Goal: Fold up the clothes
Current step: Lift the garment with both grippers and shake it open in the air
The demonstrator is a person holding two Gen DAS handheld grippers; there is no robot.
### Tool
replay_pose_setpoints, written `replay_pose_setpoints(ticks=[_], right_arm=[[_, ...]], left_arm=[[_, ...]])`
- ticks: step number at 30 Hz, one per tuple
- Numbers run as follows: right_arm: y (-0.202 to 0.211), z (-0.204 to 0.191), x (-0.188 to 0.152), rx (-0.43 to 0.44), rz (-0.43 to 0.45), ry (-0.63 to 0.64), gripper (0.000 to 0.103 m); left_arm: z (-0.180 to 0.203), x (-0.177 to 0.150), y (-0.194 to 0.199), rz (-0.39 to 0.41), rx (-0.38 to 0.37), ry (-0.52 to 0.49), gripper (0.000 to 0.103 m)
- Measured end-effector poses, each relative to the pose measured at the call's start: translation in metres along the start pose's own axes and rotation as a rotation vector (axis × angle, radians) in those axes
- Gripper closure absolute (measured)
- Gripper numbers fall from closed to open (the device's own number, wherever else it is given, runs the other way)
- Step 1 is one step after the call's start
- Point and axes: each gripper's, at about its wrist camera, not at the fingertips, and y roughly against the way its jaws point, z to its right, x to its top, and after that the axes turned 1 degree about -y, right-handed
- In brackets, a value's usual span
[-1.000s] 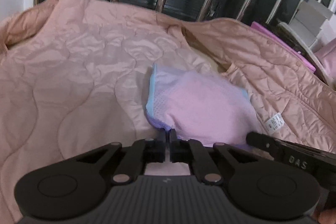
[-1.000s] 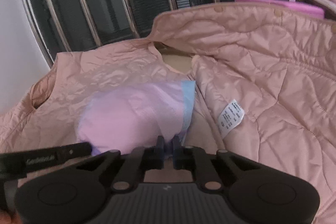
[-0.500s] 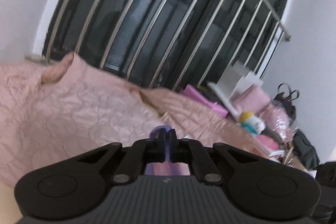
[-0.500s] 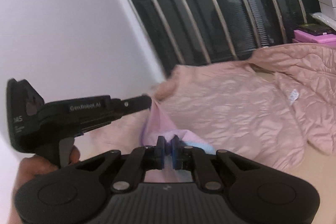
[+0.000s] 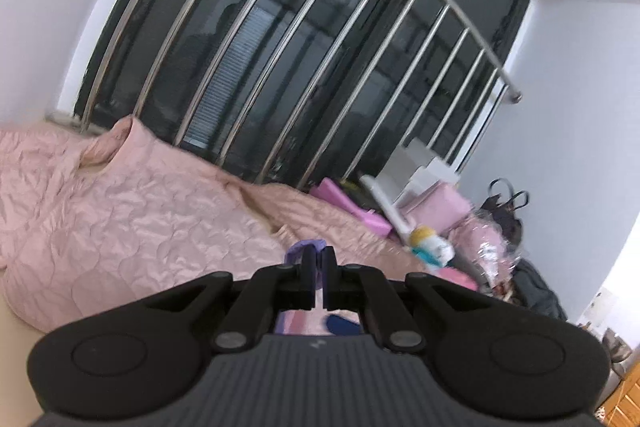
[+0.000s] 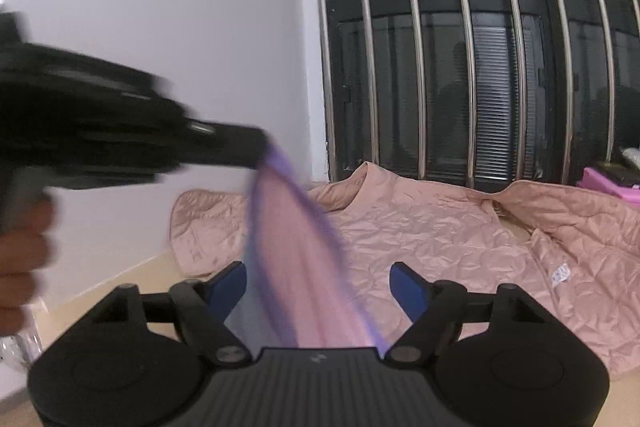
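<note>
A pale beige surface (image 6: 132, 291) runs along a white wall here, spread with a quilted pink jacket (image 6: 460, 251), and right up close in the right wrist view the right gripper (image 6: 324, 287) stands wide open, its blue pads (image 6: 408, 287) well apart — those jaws have just been opening, and the pink and lilac garment (image 6: 296, 247) hangs down between them without either pad pressing on it. Follow that cloth upward and to the left and there is the left gripper (image 6: 256, 151), blurred, clamped on the garment's top edge, so the piece dangles from it in a long streak above the jacket, with a hand (image 6: 20, 255) wrapped round the handle at the left edge. Over in the left wrist view the left gripper (image 5: 318, 263) shows its fingers closed tight together, a purple fold of the garment (image 5: 304, 247) bunched just ahead of the tips and more pink cloth under them. On the open flap of the jacket sits a small white label (image 6: 560, 273), its print too small to read. Further back the jacket's collar lies against the foot of a dark window with steel bars (image 6: 468, 67), and away to the right in the left view sit pink boxes (image 5: 348, 211), white boxes (image 5: 420, 163) and a cluttered heap of bags (image 5: 492, 239).
</note>
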Motion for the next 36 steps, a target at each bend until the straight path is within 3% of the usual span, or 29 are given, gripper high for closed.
replay_pose_setpoints(ticks=[3,6,9,13,14,15,17,20,21,27,29,31,32,33,36], right_arm=[[-0.013,0.02,0.0,0.078,-0.054,-0.121,0.027],[-0.013,0.033,-0.001,0.182,-0.136,-0.3,0.098],[0.019,0.014,0.016,0.176,-0.049,-0.251,0.1],[0.074,-0.007,0.063,0.335,0.112,-0.238,0.1],[0.085,-0.01,0.074,0.359,0.148,-0.238,0.1],[0.096,-0.013,0.085,0.383,0.184,-0.238,0.1],[0.106,-0.017,0.101,0.374,0.234,-0.241,0.1],[0.107,-0.02,0.113,0.337,0.252,-0.25,0.1],[0.104,-0.019,0.115,0.337,0.248,-0.259,0.1],[0.077,-0.019,0.13,0.367,0.246,-0.312,0.1],[0.077,-0.026,0.136,0.394,0.256,-0.316,0.1],[0.083,-0.029,0.144,0.387,0.265,-0.301,0.1],[0.088,-0.028,0.147,0.38,0.269,-0.298,0.1],[0.092,-0.028,0.151,0.374,0.274,-0.294,0.1],[0.111,-0.022,0.155,0.362,0.286,-0.287,0.1]], left_arm=[[0.009,0.011,0.021,0.055,-0.023,-0.034,0.101],[0.015,0.025,0.033,0.099,-0.036,-0.052,0.101],[0.022,0.04,0.043,0.161,-0.014,-0.092,0.101],[0.029,0.061,0.057,0.273,0.03,-0.118,0.1],[0.029,0.062,0.057,0.293,0.056,-0.123,0.094],[0.027,0.062,0.057,0.304,0.077,-0.122,0.066],[0.015,0.05,0.061,0.265,0.081,-0.074,0.027],[-0.001,0.009,0.077,0.248,0.039,-0.048,0.017],[-0.004,-0.009,0.078,0.198,0.06,-0.051,0.016],[-0.003,-0.093,0.039,-0.03,0.084,-0.065,0.016],[0.004,-0.107,0.016,-0.057,0.136,-0.14,0.019],[0.003,-0.11,0.0,-0.043,0.258,-0.21,0.042],[-0.001,-0.11,-0.005,-0.036,0.305,-0.221,0.075],[-0.011,-0.108,-0.006,-0.026,0.3,-0.188,0.096],[-0.036,-0.098,0.006,0.031,0.257,-0.113,0.097]])
